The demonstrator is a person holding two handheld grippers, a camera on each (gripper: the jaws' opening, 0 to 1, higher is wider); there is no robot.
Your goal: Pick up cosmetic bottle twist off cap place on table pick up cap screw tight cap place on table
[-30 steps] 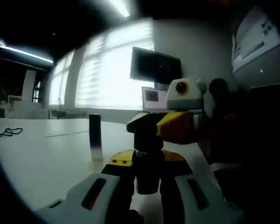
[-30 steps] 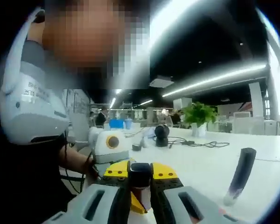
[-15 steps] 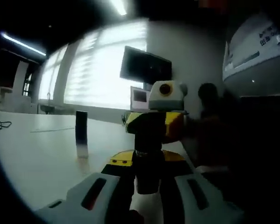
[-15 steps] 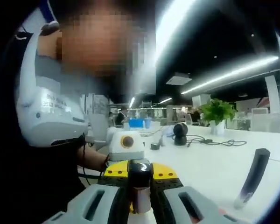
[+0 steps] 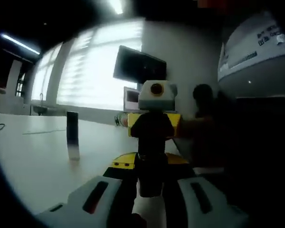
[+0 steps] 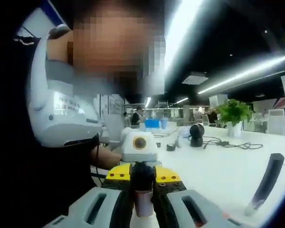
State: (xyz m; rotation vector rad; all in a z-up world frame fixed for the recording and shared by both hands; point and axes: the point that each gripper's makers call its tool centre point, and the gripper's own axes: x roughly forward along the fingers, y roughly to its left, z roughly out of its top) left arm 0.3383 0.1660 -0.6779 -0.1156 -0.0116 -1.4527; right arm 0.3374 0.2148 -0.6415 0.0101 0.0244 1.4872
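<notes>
Gripping the cosmetic bottle between them, both tools are working at its two ends, well above the white table, so the task looks to be in a twisting stage; whether the cap is coming off or being screwed back on cannot be told. The left gripper is clamped on the bottle's pale lower body, jaws rising near the bottom of its view. The right gripper faces it from the far side, its yellow jaws closed around the dark cap. In the right gripper view, the right gripper pinches the dark end. A second dark bottle stands upright on the table to the left, well apart. Setting down remains undone.
</notes>
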